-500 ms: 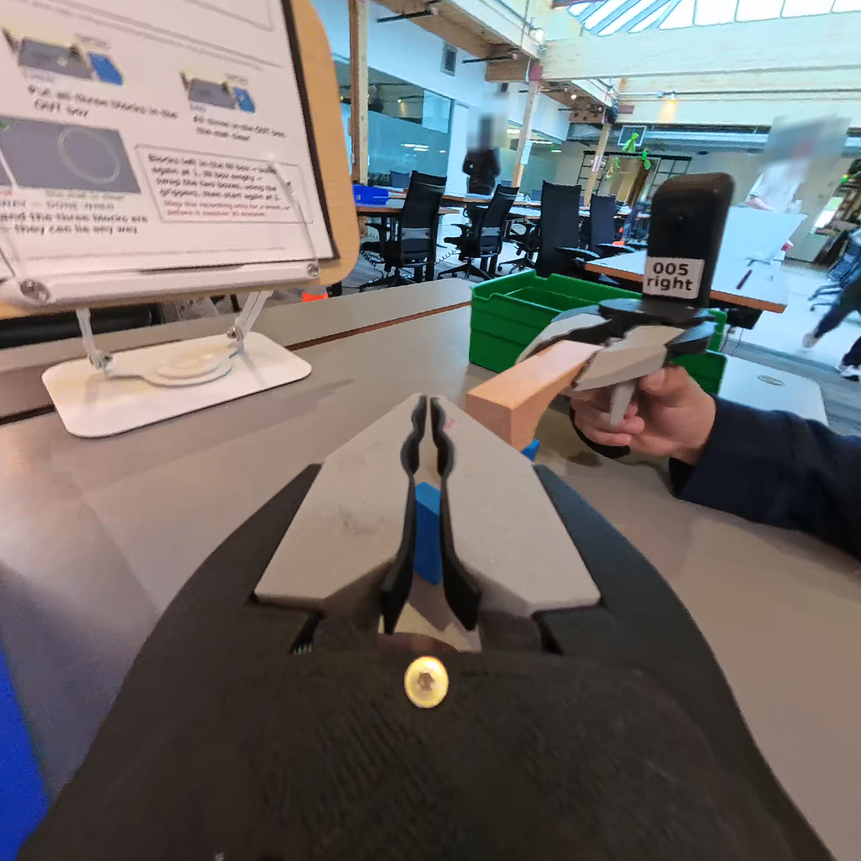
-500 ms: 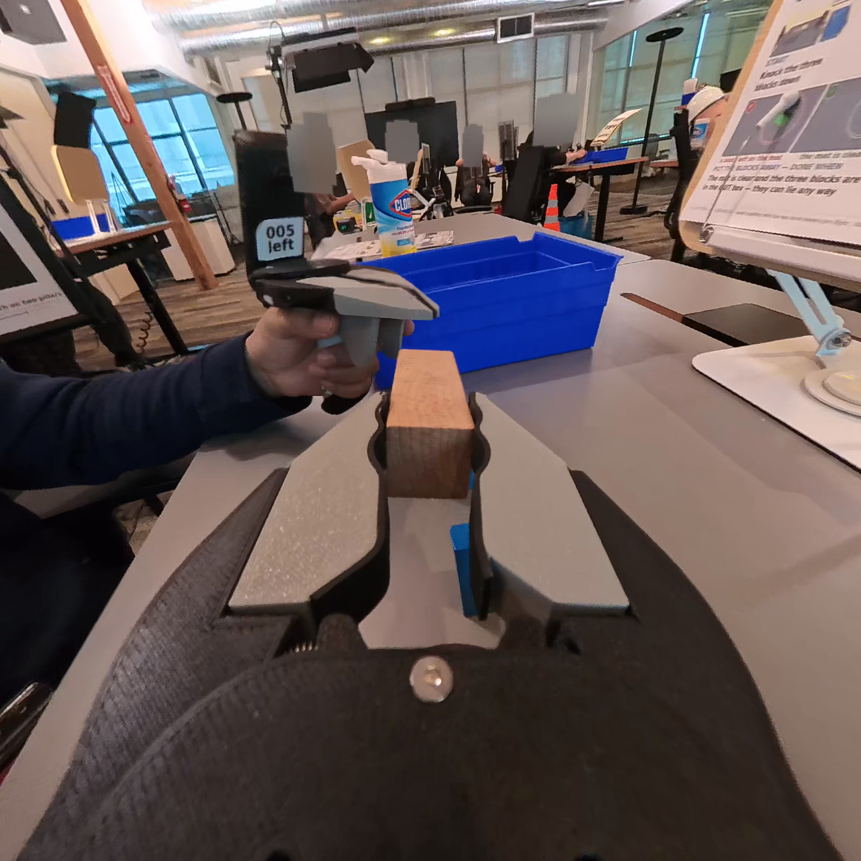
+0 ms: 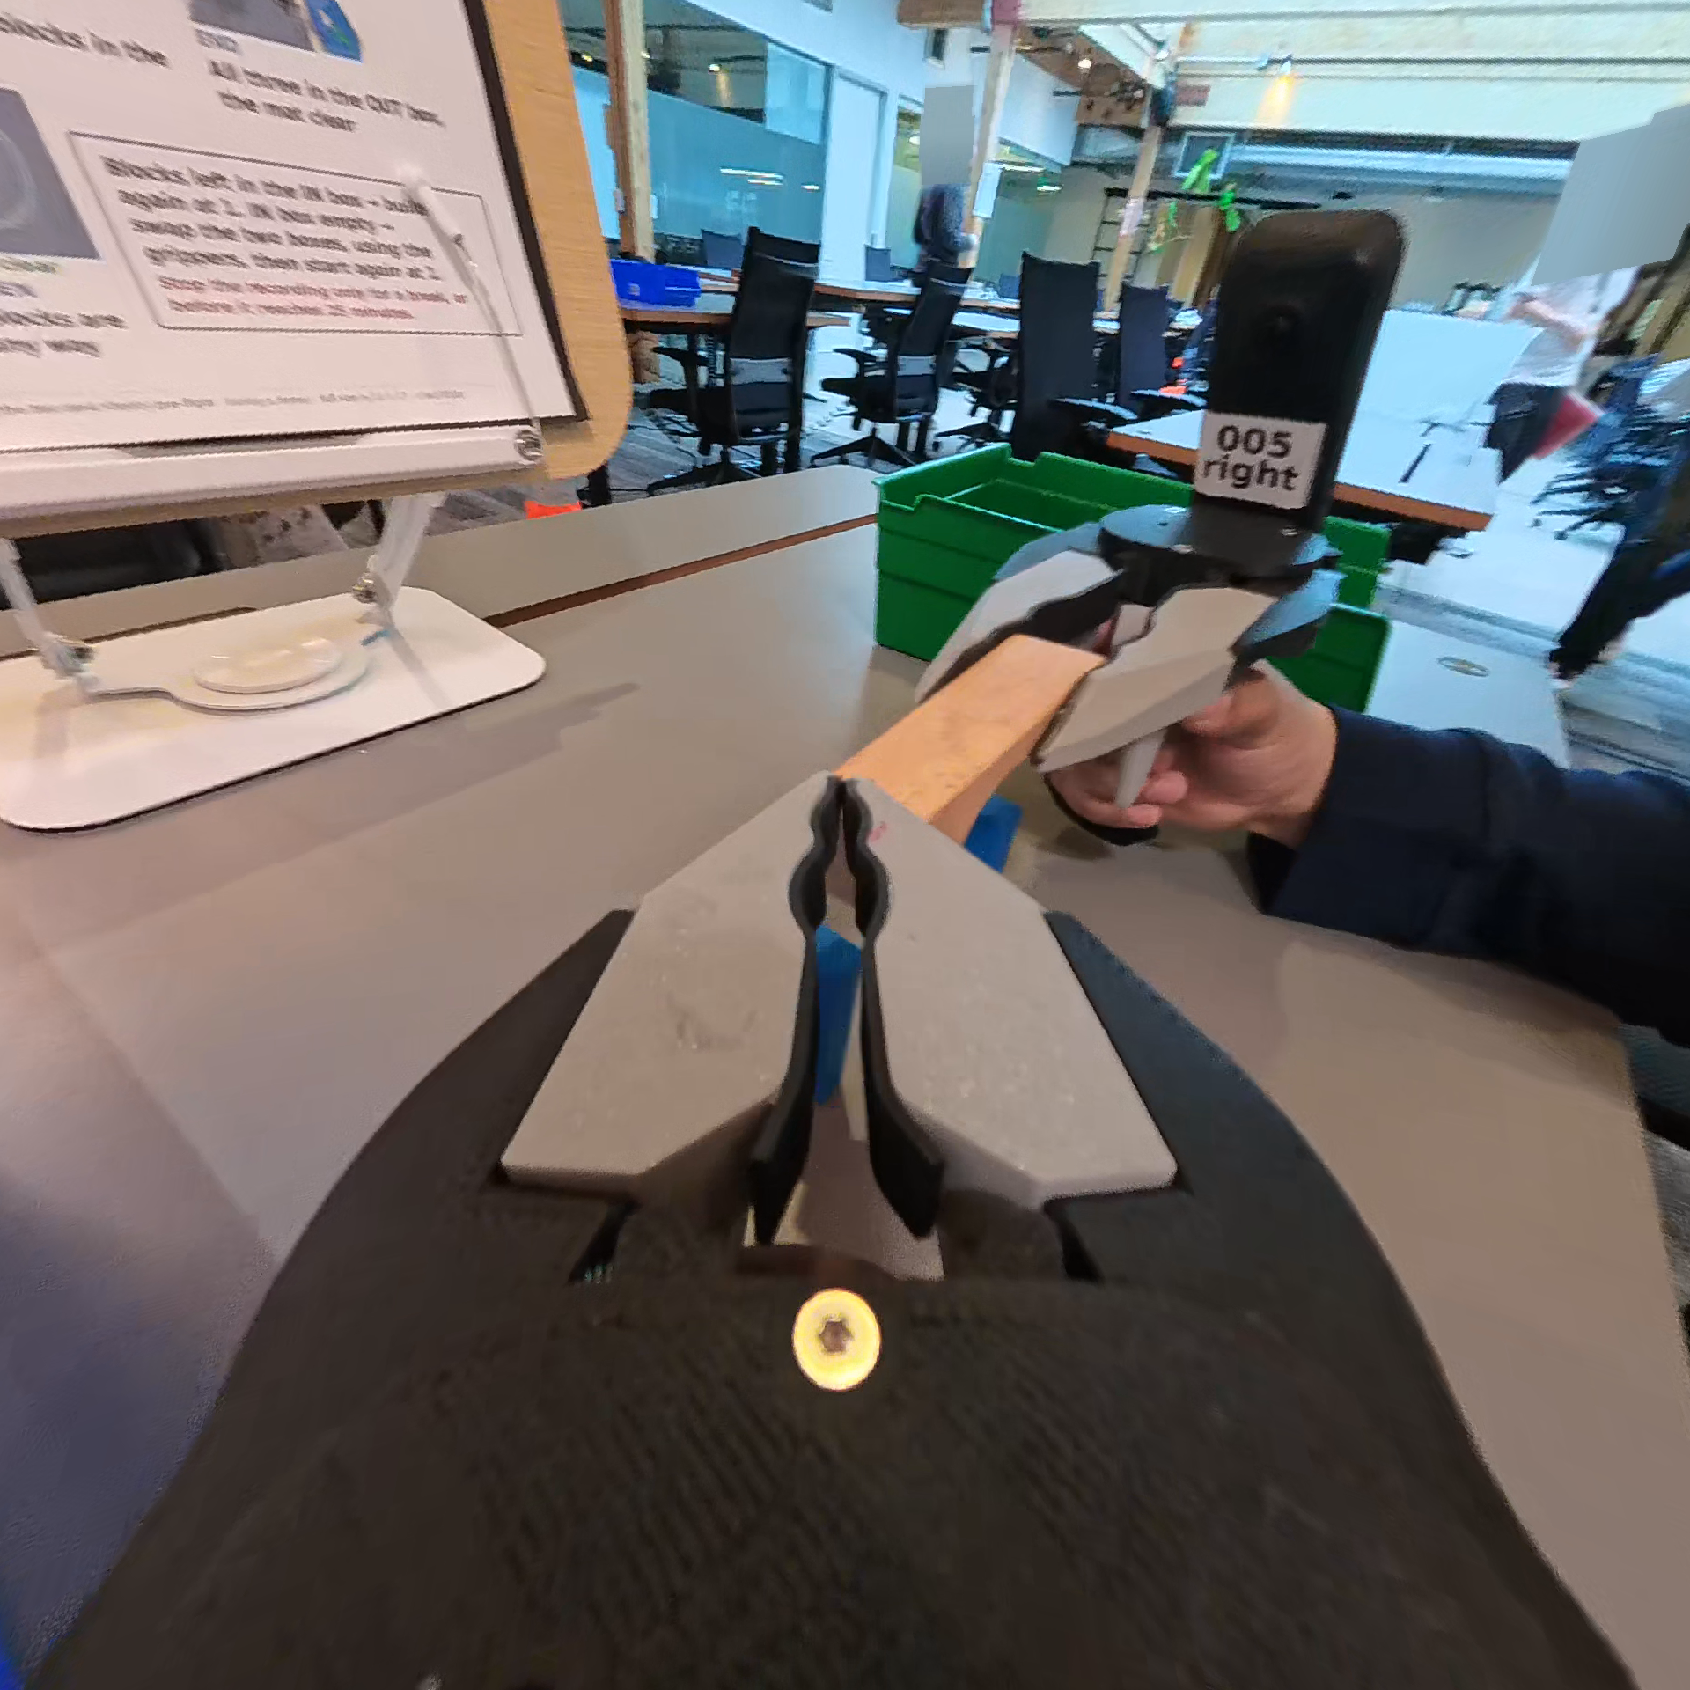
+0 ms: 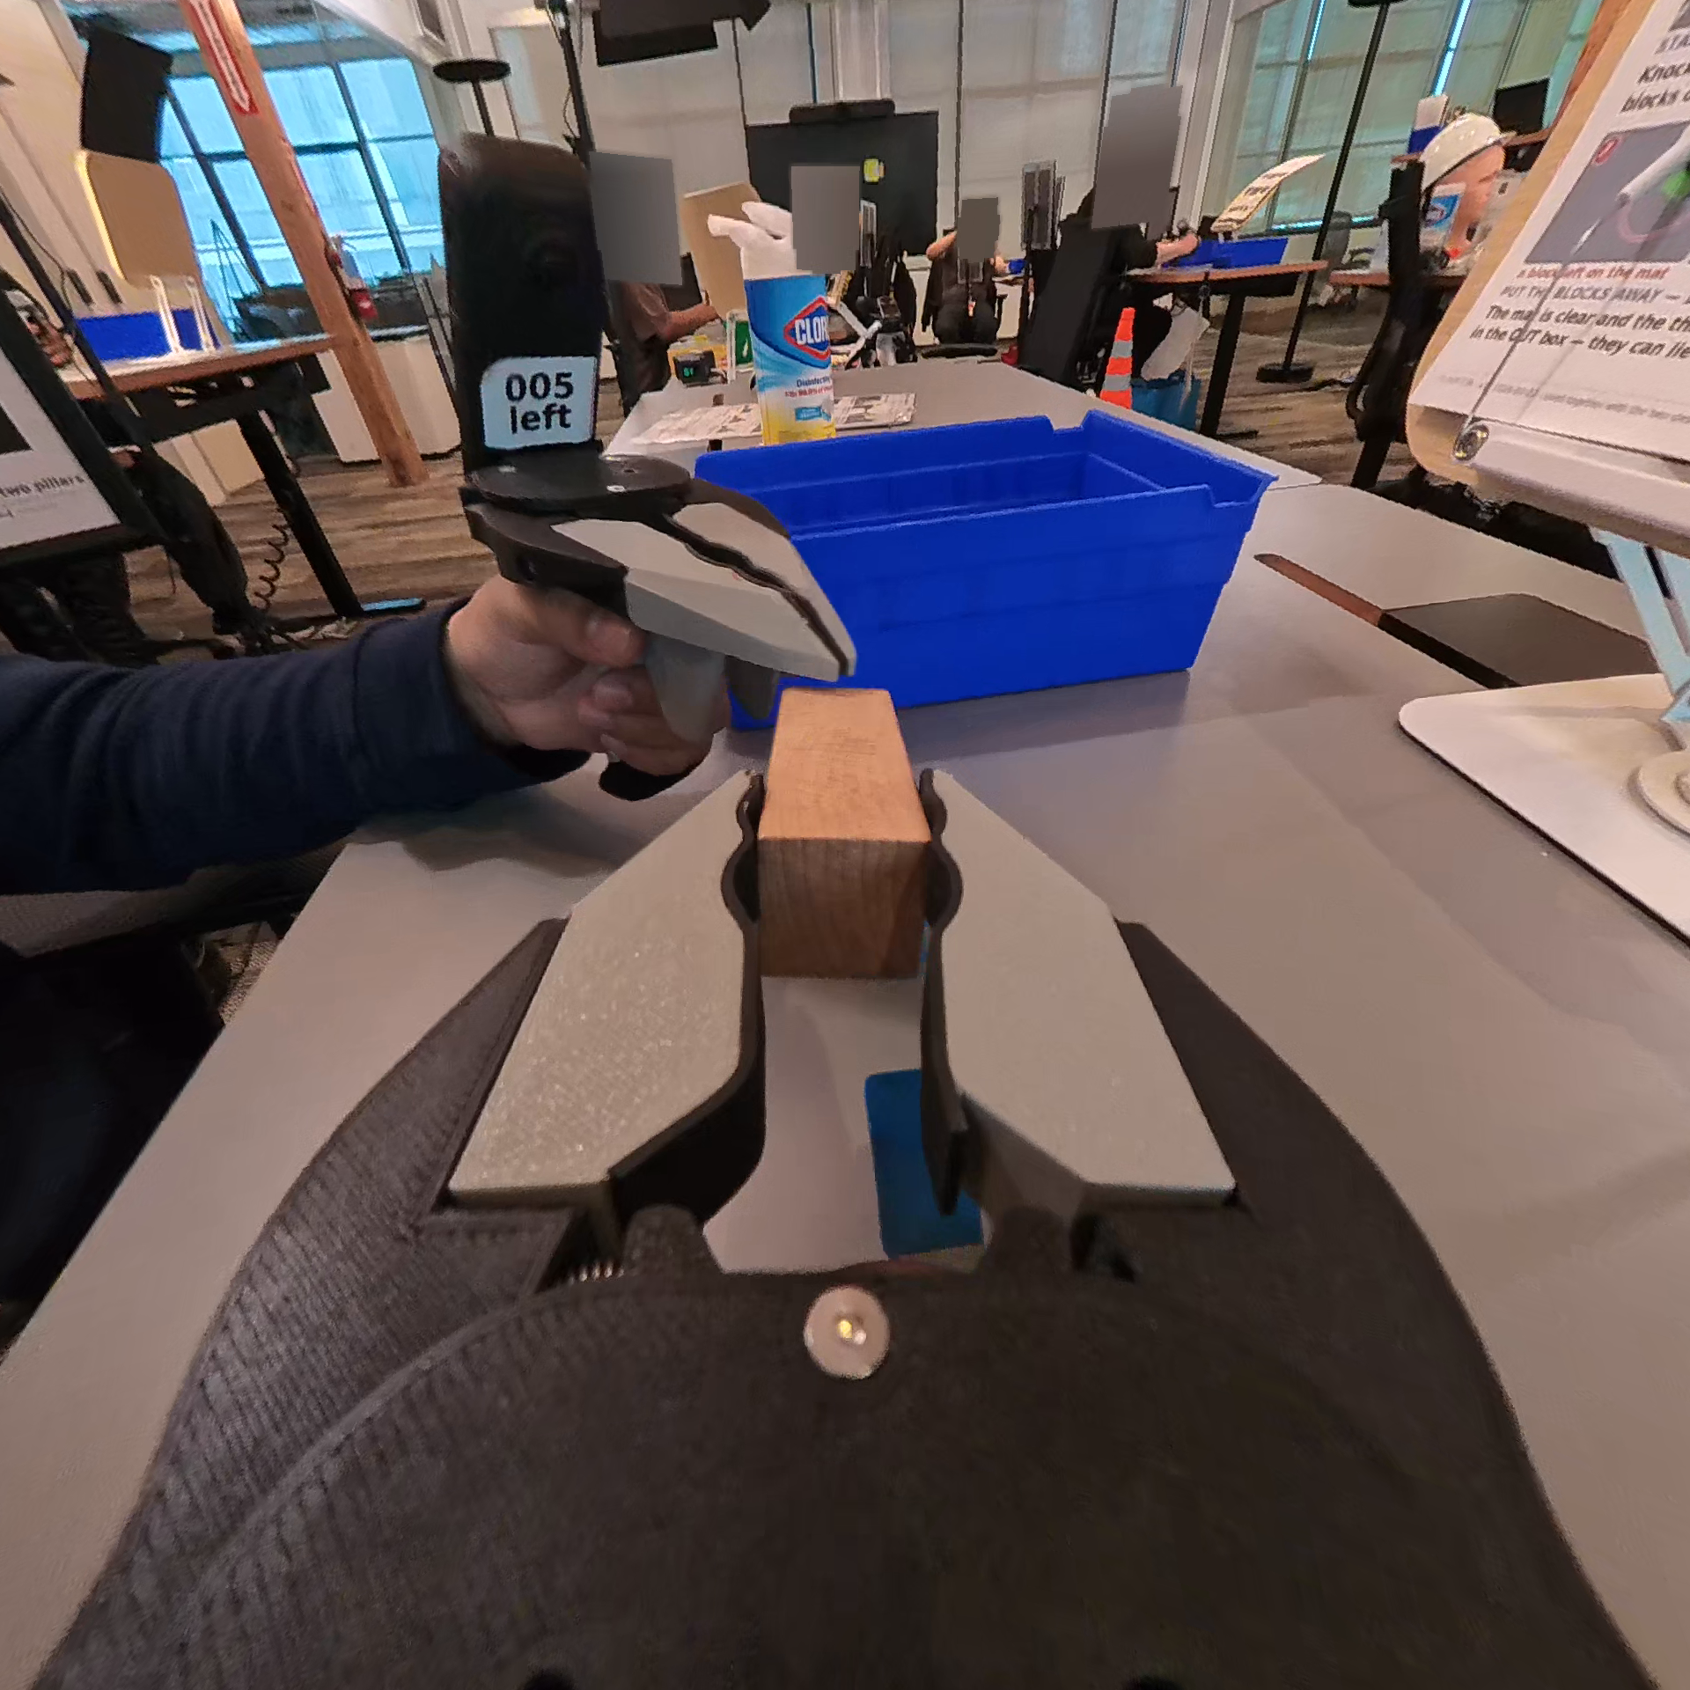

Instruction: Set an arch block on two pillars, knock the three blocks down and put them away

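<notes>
1. The right gripper (image 4: pixel 841 805) clamps a natural wooden block (image 4: pixel 841 850) at the centre of its own view, both pads pressed flat against the block's sides. Held by one end, the block reaches forward clear of the fingers, which probably leaves its underside free to come down on supports. Whether this is the arch block cannot be told, since its lower face is hidden.

2. In the left wrist view the same wooden block (image 3: pixel 969 732) slants from the right gripper (image 3: pixel 1079 677) at right of centre down toward mid-frame, lifted off the grey bench (image 3: pixel 457 914). It appears to be carried over the blue pieces rather than resting on them.

3. A blue block (image 4: pixel 919 1161) shows low between the right gripper's fingers, on the bench below the wooden one. In the left wrist view blue shows at two spots, one piece (image 3: pixel 997 828) just under the wooden block's lower end and another (image 3: pixel 837 1006) behind the closed fingers. These are likely the two pillars, though their full shapes are covered.

4. The left gripper (image 3: pixel 839 791) is clenched on nothing, its tips meeting. In the right wrist view it (image 4: pixel 837 654) hangs at centre left, just above the far end of the wooden block, perhaps to steady or guide it.

5. The blue bin (image 4: pixel 1006 567) stands behind in the upper middle of the right view, and a green bin (image 3: pixel 951 540) at upper right of the left view, both near enough for putting the blocks away.
</notes>
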`<state>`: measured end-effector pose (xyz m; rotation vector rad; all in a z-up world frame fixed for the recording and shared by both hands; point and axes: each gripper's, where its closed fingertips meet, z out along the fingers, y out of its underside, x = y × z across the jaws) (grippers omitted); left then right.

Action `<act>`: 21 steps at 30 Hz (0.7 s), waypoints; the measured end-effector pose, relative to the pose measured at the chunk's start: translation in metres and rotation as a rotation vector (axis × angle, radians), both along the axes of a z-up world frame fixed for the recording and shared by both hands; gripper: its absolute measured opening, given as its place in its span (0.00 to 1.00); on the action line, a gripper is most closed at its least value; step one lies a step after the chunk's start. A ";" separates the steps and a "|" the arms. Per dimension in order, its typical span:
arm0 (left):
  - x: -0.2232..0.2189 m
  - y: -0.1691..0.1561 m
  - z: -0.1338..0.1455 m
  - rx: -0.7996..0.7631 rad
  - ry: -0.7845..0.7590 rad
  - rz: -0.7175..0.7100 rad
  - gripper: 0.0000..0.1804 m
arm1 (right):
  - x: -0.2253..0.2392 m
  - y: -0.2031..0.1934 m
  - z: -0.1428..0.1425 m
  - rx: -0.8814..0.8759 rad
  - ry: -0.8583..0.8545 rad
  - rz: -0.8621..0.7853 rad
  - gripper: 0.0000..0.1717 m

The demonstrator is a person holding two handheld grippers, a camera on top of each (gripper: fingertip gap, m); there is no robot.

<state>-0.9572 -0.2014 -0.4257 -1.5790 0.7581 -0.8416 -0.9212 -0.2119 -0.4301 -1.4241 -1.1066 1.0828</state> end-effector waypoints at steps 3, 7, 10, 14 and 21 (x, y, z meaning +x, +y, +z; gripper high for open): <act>-0.001 0.003 -0.006 0.003 0.043 0.028 0.00 | -0.001 0.000 -0.003 0.004 -0.008 0.008 0.18; -0.011 0.011 -0.005 0.005 0.054 0.086 0.00 | -0.002 -0.001 -0.001 0.023 -0.011 0.006 0.18; -0.012 0.013 -0.009 -0.031 0.044 0.078 0.00 | -0.002 -0.002 0.002 0.026 -0.004 0.010 0.18; -0.006 -0.001 0.002 -0.069 -0.047 -0.041 0.05 | 0.004 -0.007 0.011 0.021 0.034 0.037 0.18; 0.001 -0.031 0.026 -0.087 -0.199 -0.264 0.19 | 0.020 -0.024 0.044 -0.003 0.184 0.104 0.18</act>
